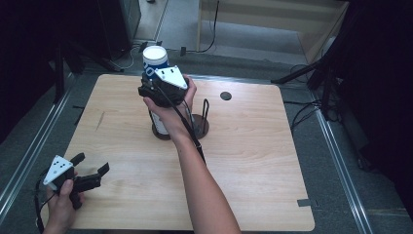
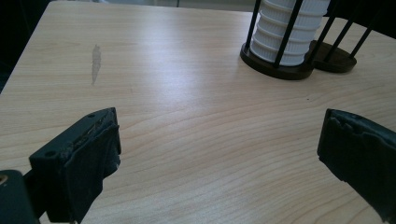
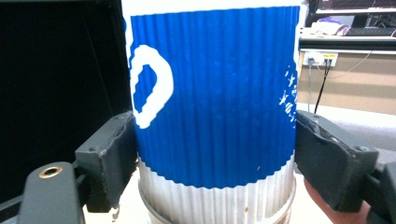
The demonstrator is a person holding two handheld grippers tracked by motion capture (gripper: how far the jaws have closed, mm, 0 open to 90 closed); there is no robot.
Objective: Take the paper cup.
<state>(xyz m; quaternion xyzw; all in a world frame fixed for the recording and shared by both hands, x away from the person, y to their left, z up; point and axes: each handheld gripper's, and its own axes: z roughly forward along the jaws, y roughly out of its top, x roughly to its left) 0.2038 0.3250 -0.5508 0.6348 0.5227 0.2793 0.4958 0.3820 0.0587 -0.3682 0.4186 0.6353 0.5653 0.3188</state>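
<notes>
cup (image 3: 212,93): blue and white, top of the stack in the rack, clamped between both pads of the right gripper (image 1: 155,84); rim cut off in the right gripper view
left gripper (image 1: 92,174): jaws wide apart, holding nothing, near table (image 1: 253,161) edge
rack (image 2: 280,65): top cropped; lower cups partly behind the hand in the high view

1 blue cup (image 1: 155,59), 1 white cup stack (image 2: 287,30), 2 holders (image 1: 199,126), 2 claws (image 1: 90,171), 1 table (image 1: 253,161).
</notes>
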